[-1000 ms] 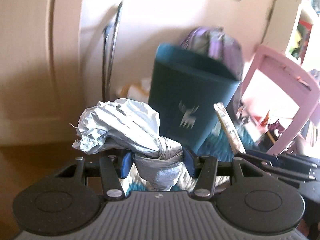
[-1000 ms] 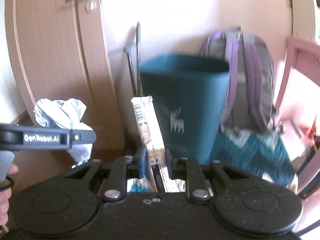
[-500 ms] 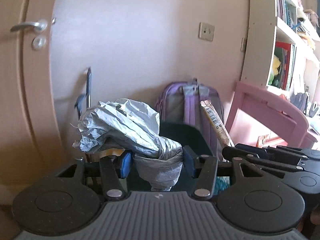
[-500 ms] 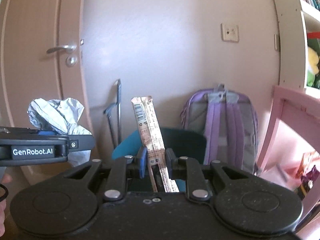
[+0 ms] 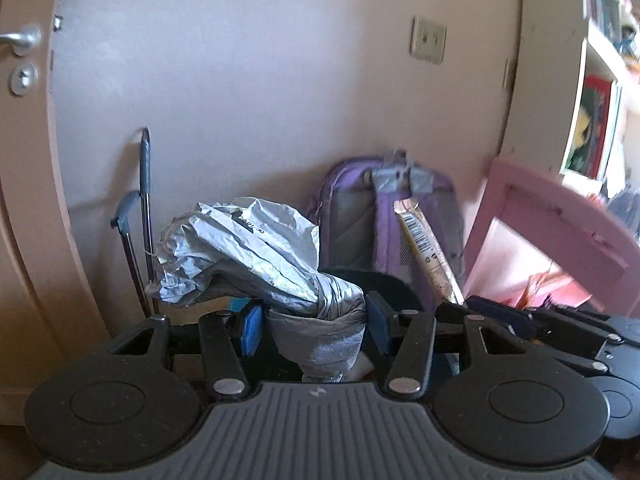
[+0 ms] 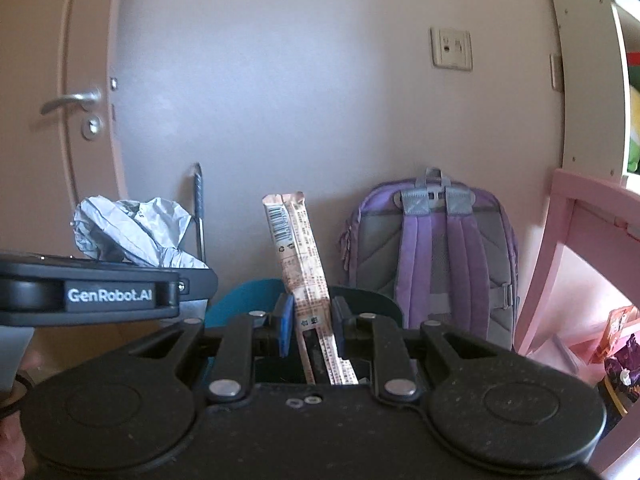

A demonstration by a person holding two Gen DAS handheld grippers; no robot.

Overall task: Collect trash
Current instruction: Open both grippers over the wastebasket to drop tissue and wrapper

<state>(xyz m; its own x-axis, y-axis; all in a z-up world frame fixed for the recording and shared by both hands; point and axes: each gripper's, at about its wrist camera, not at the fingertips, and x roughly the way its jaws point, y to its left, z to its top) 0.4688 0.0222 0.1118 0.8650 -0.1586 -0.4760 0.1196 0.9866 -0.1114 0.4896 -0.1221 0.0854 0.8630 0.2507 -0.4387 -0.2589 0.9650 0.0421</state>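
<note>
My left gripper (image 5: 314,326) is shut on a crumpled grey plastic bag (image 5: 244,252), which bulges up and to the left of the fingers. My right gripper (image 6: 310,318) is shut on a long beige snack wrapper (image 6: 298,248) with a barcode, standing upright. That wrapper (image 5: 424,248) also shows to the right in the left wrist view, and the grey bag (image 6: 128,232) shows at the left in the right wrist view. The teal bin (image 6: 244,300) sits just below and ahead of both grippers; only its rim shows.
A purple backpack (image 6: 432,256) leans on the wall behind the bin. A pink chair (image 6: 588,248) stands at the right under a bookshelf (image 5: 600,112). A door with a metal handle (image 6: 72,102) is at the left, a grey-handled tool (image 5: 144,208) against the wall.
Both grippers have risen and drawn closer over the bin: a second ago its whole teal front showed, now only the rim. Both grips are unchanged.
</note>
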